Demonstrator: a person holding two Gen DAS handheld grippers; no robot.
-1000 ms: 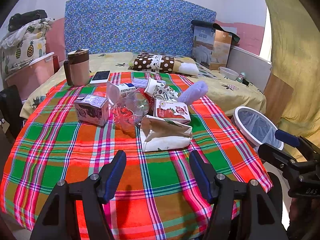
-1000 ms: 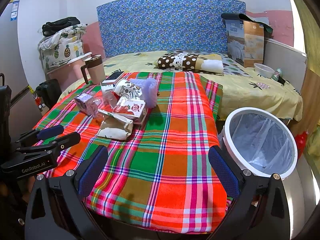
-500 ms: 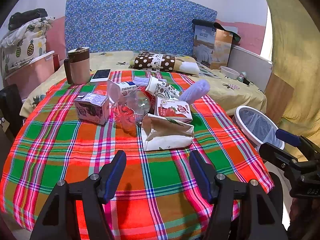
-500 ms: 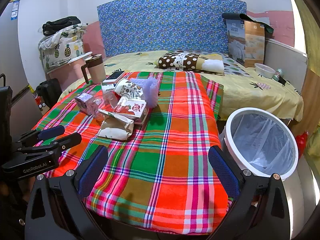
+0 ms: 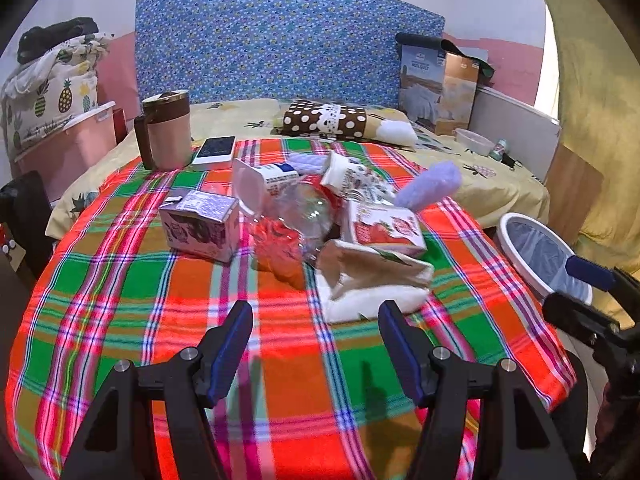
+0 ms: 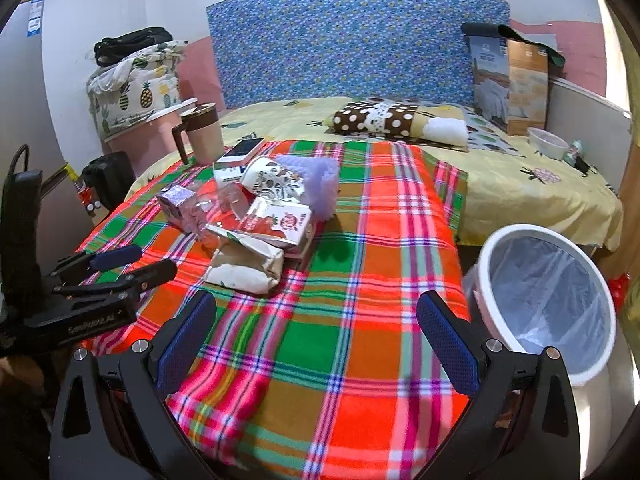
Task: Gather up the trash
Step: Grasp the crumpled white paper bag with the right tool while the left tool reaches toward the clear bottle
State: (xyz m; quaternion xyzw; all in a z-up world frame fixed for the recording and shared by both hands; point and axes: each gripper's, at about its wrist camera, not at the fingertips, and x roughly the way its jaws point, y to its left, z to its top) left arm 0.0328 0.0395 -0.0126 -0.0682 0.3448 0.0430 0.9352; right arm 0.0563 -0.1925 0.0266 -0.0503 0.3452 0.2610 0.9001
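A heap of trash lies on the plaid-covered table (image 5: 120, 312): a white paper bag (image 5: 372, 280), a strawberry carton (image 5: 382, 228), a purple carton (image 5: 200, 224), a clear crushed bottle (image 5: 296, 224), a patterned paper cup (image 5: 348, 172) and a lilac sponge (image 5: 428, 186). My left gripper (image 5: 316, 316) is open and empty, just short of the paper bag. My right gripper (image 6: 316, 312) is open and empty over the table's near right part, and shows at the right edge of the left wrist view (image 5: 584, 292). A white bin (image 6: 548, 304) with a clear liner stands right of the table.
A brown lidded mug (image 5: 166, 136) and a phone (image 5: 214, 152) sit at the table's far left. Behind is a bed (image 6: 520, 176) with a polka-dot pillow (image 6: 376, 120) and a cardboard box (image 6: 512, 84). A pink storage box (image 5: 68, 152) stands left.
Both grippers have moved forward over the table toward the trash heap. The jaws have stayed open and nothing was picked up.
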